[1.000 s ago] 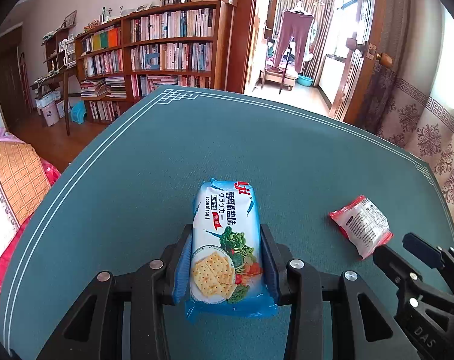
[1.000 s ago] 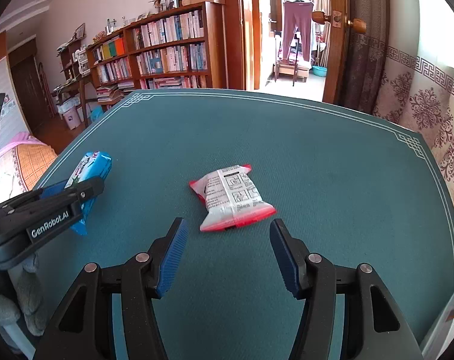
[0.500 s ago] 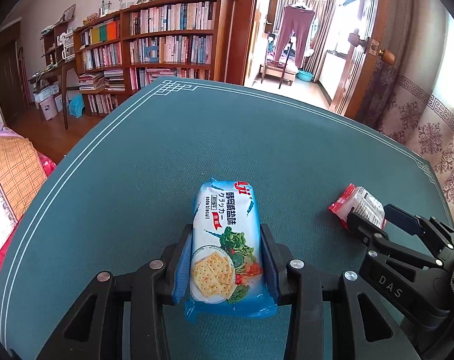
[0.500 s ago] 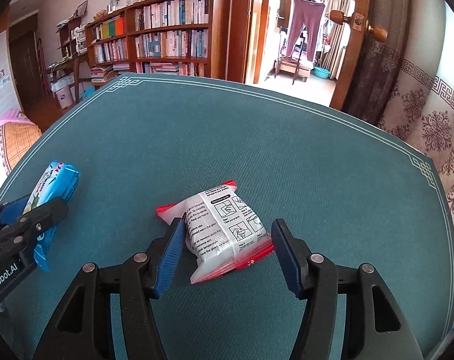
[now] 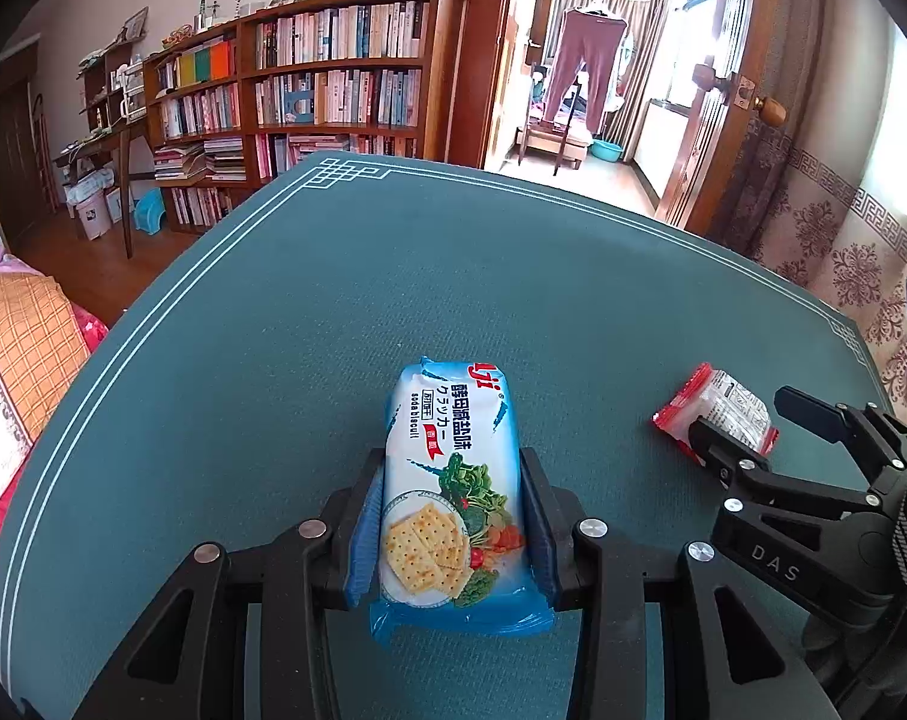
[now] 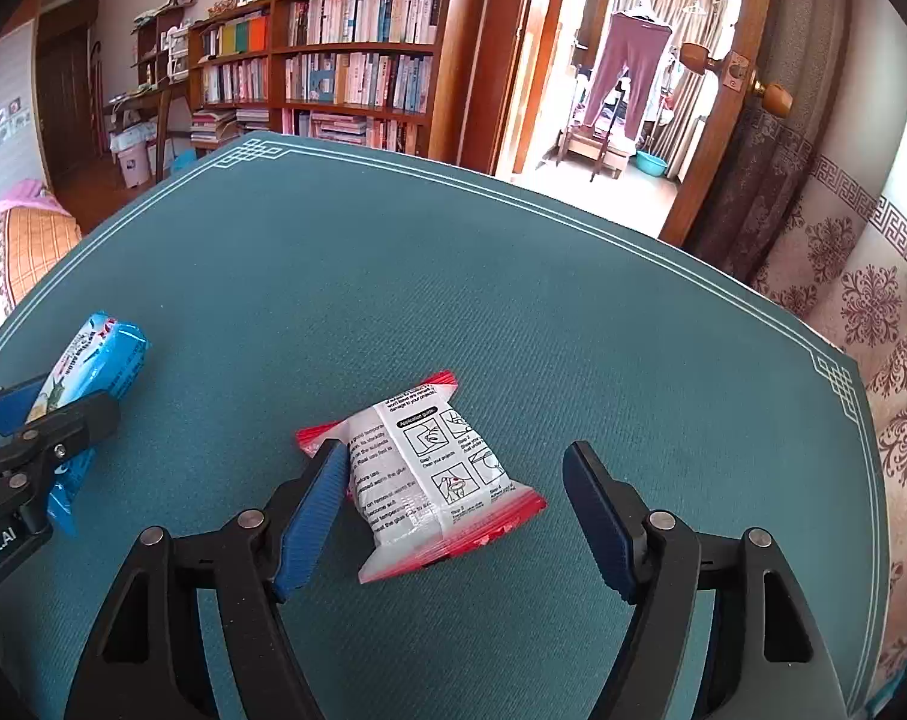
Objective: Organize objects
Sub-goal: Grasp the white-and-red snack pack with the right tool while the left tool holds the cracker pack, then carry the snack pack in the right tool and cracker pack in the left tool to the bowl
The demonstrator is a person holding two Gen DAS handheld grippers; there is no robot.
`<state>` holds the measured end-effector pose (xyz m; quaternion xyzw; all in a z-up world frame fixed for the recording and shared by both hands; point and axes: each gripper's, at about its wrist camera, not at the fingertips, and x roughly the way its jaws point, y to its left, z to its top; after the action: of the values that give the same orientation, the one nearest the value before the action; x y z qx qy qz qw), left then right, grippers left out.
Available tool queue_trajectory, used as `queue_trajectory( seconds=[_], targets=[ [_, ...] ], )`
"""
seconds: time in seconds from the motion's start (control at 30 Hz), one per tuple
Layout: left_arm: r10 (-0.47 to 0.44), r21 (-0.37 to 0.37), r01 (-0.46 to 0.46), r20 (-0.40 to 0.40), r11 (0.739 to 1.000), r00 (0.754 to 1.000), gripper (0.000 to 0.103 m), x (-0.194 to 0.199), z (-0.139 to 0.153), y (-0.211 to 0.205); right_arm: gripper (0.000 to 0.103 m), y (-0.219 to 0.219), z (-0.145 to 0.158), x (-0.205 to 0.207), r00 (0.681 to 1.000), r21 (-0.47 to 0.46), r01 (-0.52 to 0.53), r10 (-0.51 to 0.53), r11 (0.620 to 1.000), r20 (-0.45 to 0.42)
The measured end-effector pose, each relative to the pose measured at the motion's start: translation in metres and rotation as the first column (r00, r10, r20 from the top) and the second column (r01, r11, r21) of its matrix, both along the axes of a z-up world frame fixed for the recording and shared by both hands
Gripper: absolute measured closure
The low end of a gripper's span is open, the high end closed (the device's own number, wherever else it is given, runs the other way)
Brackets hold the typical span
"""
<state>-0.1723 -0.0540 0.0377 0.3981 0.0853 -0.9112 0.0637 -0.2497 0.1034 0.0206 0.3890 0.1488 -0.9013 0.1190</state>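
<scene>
Your left gripper (image 5: pixel 450 516) clamps the blue plastic cracker packet (image 5: pixel 450 480) while your right gripper's (image 6: pixel 453 510) jaws open around the red-edged white sachet (image 6: pixel 432 477) lying mid-surface on the teal cloth-covered surface (image 6: pixel 513 300), edges well clear.

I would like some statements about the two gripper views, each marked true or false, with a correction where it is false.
1. The left gripper is clamped on the blue cracker pack. True.
2. The red-edged white packet is lifted off the green table. False: it lies on the table.
3. The right gripper squeezes that packet from both sides. False: its jaws are opening, and one pad stands clear.
4. A bookshelf stands behind the table. True.
</scene>
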Motion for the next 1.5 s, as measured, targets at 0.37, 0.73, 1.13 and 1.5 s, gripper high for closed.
queue_trajectory(
  seconds=[0.37, 0.73, 1.13, 1.5],
  targets=[
    [-0.008, 0.001, 0.008, 0.003, 1.000, 1.000, 0.060, 0.000, -0.001, 0.002, 0.052, -0.004, -0.007, 0.003, 1.000, -0.036, -0.017, 0.018, 0.999, 0.016],
    [-0.055, 0.028, 0.057, -0.051, 0.998, 0.997, 0.060, 0.010, 0.014, 0.009, 0.056, 0.008, 0.002, 0.045, 0.998, -0.107, 0.066, -0.065, 0.992, 0.012],
    [-0.167, 0.009, 0.170, -0.143, 0.985, 0.976, 0.060, 0.033, 0.045, 0.042, 0.056, 0.042, 0.036, 0.131, 0.990, -0.171, 0.120, -0.130, 0.978, -0.046],
    [-0.262, -0.024, 0.262, -0.207, 0.965, 0.943, 0.060, 0.059, 0.065, 0.069, 0.056, 0.066, 0.047, 0.185, 0.982, -0.224, 0.155, -0.174, 0.962, -0.070]
  ],
)
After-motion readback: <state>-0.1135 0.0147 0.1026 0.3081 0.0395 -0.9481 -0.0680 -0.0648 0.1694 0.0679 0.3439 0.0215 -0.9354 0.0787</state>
